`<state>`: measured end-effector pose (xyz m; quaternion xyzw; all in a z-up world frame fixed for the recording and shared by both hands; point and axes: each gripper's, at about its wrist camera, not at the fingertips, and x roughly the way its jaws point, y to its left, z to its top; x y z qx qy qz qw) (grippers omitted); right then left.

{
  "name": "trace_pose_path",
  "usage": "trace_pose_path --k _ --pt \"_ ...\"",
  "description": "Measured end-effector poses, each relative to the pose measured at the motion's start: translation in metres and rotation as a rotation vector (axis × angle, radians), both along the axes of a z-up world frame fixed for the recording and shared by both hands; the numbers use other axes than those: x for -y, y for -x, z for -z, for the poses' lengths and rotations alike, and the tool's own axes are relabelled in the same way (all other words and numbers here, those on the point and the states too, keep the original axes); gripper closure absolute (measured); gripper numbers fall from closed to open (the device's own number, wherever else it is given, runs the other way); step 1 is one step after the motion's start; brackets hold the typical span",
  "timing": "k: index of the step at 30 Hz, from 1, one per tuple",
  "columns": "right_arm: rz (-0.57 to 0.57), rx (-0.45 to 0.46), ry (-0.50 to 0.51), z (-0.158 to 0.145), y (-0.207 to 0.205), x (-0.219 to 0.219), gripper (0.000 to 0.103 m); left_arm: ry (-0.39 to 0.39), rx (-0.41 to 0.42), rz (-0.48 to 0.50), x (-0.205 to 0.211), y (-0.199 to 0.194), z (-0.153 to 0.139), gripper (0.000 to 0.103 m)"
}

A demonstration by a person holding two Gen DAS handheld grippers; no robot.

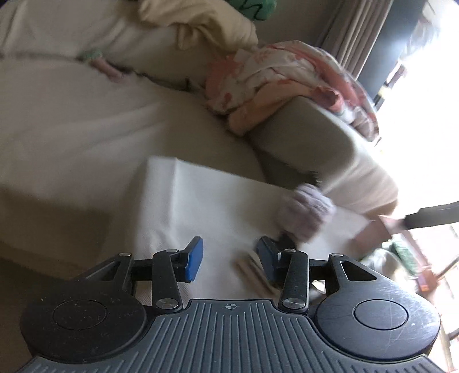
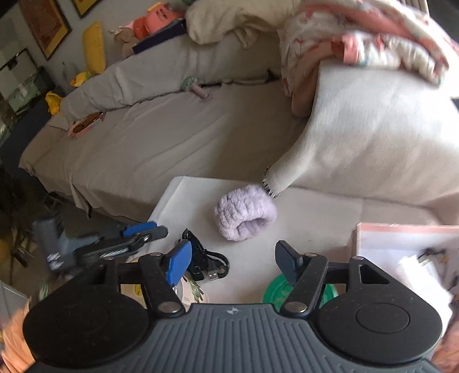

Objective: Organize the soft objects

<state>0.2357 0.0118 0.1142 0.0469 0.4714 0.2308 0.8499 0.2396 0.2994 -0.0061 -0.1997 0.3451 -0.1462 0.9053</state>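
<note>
A fluffy lilac band (image 2: 246, 211) lies on the white table (image 2: 309, 218), touching a hanging corner of the sofa cover. It also shows blurred in the left wrist view (image 1: 307, 213), ahead and right of my left gripper (image 1: 229, 256). My left gripper is open and empty above the white table (image 1: 206, 206); it also appears at the left of the right wrist view (image 2: 143, 229). My right gripper (image 2: 232, 262) is open and empty, a little short of the band. A pink floral blanket (image 2: 373, 37) is draped over the sofa arm (image 1: 287, 74).
A grey sofa (image 2: 160, 137) stretches behind the table, with a cream blanket (image 2: 229, 17), a small toy (image 2: 195, 86) and a flat book (image 2: 86, 123) on it. On the table are a black cable (image 2: 206, 258), a green lid (image 2: 275, 289) and a pink-edged bag (image 2: 401, 244).
</note>
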Motion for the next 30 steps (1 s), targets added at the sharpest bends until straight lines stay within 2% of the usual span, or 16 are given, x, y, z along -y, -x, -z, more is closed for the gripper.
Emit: trace_pose_path --k 1,2,3,4,8,11,14,18,22,23,24,25,26,30 --pt "0.014 -0.019 0.0 0.007 -0.004 -0.003 0.039 -0.007 -0.01 0.016 0.004 0.003 0.001 0.056" --pt "0.023 -0.035 0.001 0.014 -0.009 -0.006 0.044 -0.03 -0.018 0.038 0.008 0.005 0.002 0.057" --pt "0.023 -0.047 0.003 0.019 -0.014 -0.009 0.05 -0.053 -0.023 0.053 0.014 0.007 0.002 0.061" --pt "0.021 -0.057 0.007 0.024 -0.019 -0.013 0.051 -0.071 -0.024 0.06 0.018 0.009 0.003 0.067" --pt "0.001 -0.096 0.009 0.032 -0.032 -0.025 0.051 -0.075 -0.013 0.096 0.025 0.016 0.005 0.077" --pt "-0.057 -0.151 0.014 0.033 -0.04 -0.044 0.051 -0.065 -0.01 0.127 0.028 0.024 0.009 0.077" --pt "-0.103 -0.227 0.024 0.036 -0.053 -0.074 0.051 -0.066 0.0 0.109 0.029 0.03 0.012 0.077" --pt "-0.143 -0.304 0.139 0.053 -0.072 -0.121 0.049 -0.047 0.038 0.057 0.023 0.039 0.019 0.077" --pt "-0.167 -0.385 0.27 0.078 -0.084 -0.148 0.049 -0.01 0.083 0.061 0.015 0.044 0.026 0.077" --pt "-0.172 -0.38 0.284 0.08 -0.084 -0.15 0.053 0.003 0.081 0.059 0.013 0.044 0.026 0.077" --pt "-0.18 -0.364 0.289 0.078 -0.082 -0.151 0.071 0.015 0.078 0.059 0.011 0.044 0.027 0.077" --pt "-0.2 -0.351 0.29 0.075 -0.081 -0.152 0.082 0.028 0.075 0.059 0.01 0.042 0.027 0.077" --pt "-0.213 -0.331 0.283 0.069 -0.079 -0.153 0.087 0.044 0.072 0.058 0.008 0.041 0.028 0.077" --pt "-0.201 -0.186 0.196 0.028 -0.072 -0.142 0.087 0.093 0.063 0.052 0.002 0.038 0.03 0.077"
